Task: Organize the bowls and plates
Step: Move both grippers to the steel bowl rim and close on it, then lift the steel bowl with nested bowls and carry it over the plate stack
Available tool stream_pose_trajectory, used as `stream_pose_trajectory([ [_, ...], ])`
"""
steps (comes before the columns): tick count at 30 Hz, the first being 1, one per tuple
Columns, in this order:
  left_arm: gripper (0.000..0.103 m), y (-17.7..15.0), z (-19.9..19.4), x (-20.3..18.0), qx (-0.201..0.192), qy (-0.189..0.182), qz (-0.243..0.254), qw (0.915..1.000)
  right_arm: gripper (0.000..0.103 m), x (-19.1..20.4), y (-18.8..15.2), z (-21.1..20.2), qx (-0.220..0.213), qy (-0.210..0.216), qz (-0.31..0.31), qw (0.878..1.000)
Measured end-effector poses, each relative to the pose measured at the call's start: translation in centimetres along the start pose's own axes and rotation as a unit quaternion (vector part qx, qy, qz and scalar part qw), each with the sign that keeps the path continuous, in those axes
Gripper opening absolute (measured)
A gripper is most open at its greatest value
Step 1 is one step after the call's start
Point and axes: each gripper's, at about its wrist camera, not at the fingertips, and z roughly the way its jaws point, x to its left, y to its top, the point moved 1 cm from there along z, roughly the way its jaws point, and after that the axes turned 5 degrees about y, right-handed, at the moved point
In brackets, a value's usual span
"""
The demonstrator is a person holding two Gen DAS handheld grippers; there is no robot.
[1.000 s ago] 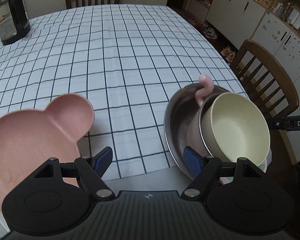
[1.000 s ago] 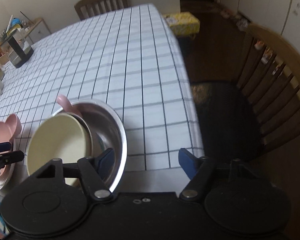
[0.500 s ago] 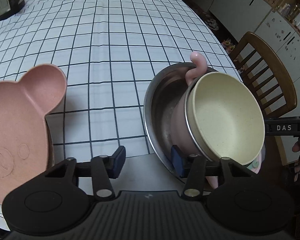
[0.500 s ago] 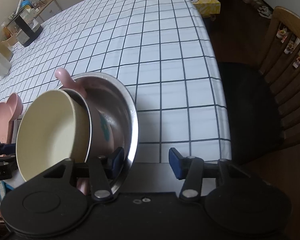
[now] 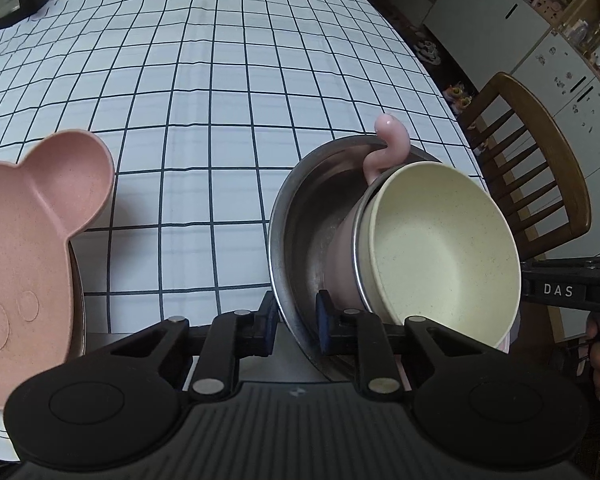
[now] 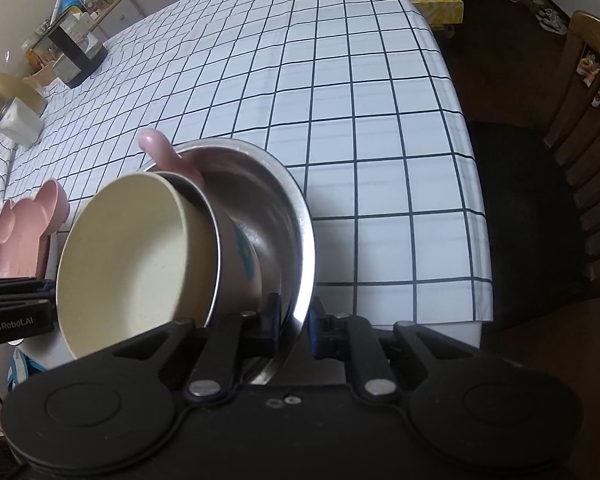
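Both grippers pinching the steel bowl (image 5: 300, 216) by its rim: left gripper (image 5: 297, 328) on one side, right gripper (image 6: 294, 326) on the opposite side, jaws pressed onto thin metal. Nested inside, a pink cup (image 5: 346, 256) with a curly handle, then a cream bowl (image 5: 440, 248), all tipped steeply at the near edge of the table (image 5: 220, 80). Probably light but slick and loose; best leveled before moving. Left of it, a pink bear plate (image 5: 24, 240) on a stack.

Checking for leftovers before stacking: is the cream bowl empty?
Empty: the cream bowl shows a bare, clean inside in both views, tilted inside the steel bowl.
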Motion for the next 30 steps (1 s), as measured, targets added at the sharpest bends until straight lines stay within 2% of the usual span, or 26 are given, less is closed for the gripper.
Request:
stream_pose_trajectory([
  [4, 0.013, 0.0, -0.1, -0.2, 0.001, 0.009, 0.004, 1.0000, 0.014, 0.0, -0.2, -0.1, 0.000, -0.003, -0.003, 1.000],
  [13, 0.013, -0.1, -1.4, -0.5, -0.014, 0.015, 0.012, 0.9997, 0.014, 0.5, -0.5, -1.2, -0.017, -0.005, -0.013, 1.000],
  [18, 0.013, 0.2, -3.3, 0.2, -0.026, 0.013, 0.006, 0.9996, 0.014, 1.7, -0.1, -2.8, -0.030, -0.004, -0.023, 0.999],
  [24, 0.014, 0.3, -6.1, 2.1, -0.044, 0.017, -0.009, 0.9988, 0.013, 4.1, 1.0, -4.2, -0.047, 0.001, -0.039, 0.998],
  [30, 0.014, 0.3, -8.8, 5.9, -0.059, 0.028, -0.027, 0.9975, 0.013, 7.8, 2.1, -4.2, -0.054, 0.015, -0.063, 0.996],
])
